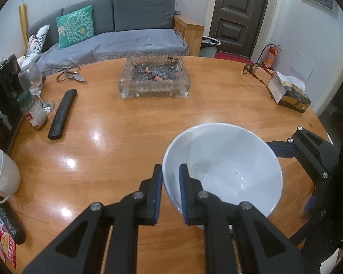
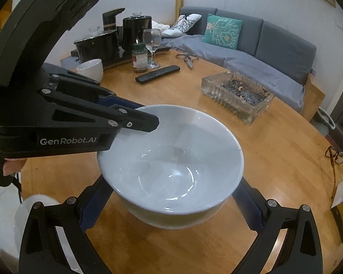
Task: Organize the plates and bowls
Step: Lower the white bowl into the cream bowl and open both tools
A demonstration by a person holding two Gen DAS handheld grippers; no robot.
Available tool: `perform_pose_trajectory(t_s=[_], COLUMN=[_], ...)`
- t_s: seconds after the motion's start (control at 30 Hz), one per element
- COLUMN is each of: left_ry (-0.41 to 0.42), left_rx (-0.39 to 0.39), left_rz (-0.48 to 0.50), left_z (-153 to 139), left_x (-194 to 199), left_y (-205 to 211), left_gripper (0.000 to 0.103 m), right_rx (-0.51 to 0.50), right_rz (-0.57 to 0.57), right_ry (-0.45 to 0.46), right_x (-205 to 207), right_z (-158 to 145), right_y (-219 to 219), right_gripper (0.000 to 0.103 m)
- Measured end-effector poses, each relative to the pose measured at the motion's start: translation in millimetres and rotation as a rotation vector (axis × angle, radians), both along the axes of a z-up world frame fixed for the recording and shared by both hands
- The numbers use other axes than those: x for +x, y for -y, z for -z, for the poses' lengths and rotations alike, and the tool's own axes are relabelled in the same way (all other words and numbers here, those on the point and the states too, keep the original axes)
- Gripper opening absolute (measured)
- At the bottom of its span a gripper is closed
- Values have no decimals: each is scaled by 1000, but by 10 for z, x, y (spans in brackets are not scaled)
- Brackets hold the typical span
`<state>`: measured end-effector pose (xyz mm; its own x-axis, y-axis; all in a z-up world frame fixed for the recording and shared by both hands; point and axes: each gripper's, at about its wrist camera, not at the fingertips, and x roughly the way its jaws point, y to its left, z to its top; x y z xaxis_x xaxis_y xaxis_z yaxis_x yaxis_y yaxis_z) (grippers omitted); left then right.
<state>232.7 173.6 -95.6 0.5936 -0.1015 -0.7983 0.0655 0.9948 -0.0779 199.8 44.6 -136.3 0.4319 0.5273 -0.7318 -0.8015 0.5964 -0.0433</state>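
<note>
A white bowl (image 1: 224, 171) is held over the round wooden table (image 1: 125, 137), tilted and empty. My left gripper (image 1: 170, 166) is shut on its near-left rim, one pad inside and one outside. In the right wrist view the same bowl (image 2: 171, 159) fills the middle, and the left gripper (image 2: 139, 111) pinches its rim from the left. My right gripper (image 2: 171, 189) stands wide open, a finger on each side of the bowl's lower part, with the fingertips hidden behind it. A white dish (image 2: 34, 217) shows at the lower left edge.
A glass ashtray (image 1: 154, 77) sits at the table's middle. A remote (image 1: 62, 114), a jar (image 1: 33, 111) and a wine glass (image 1: 32, 80) stand at the left, with a white cup (image 1: 4, 173) nearer. A tissue box (image 1: 290, 93) and spectacles (image 1: 251, 67) lie at the right.
</note>
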Motion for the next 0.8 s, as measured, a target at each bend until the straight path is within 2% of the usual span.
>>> perform_pose_trajectory(t_s=[0.8], left_ry=[-13], left_rx=[23], left_rz=[7], left_z=[55], left_x=[6], left_y=[70], left_gripper=[11], right_rx=[20], right_rz=[3], right_ry=[-18], right_x=[-1], right_z=[15], right_y=[55], right_gripper=[98])
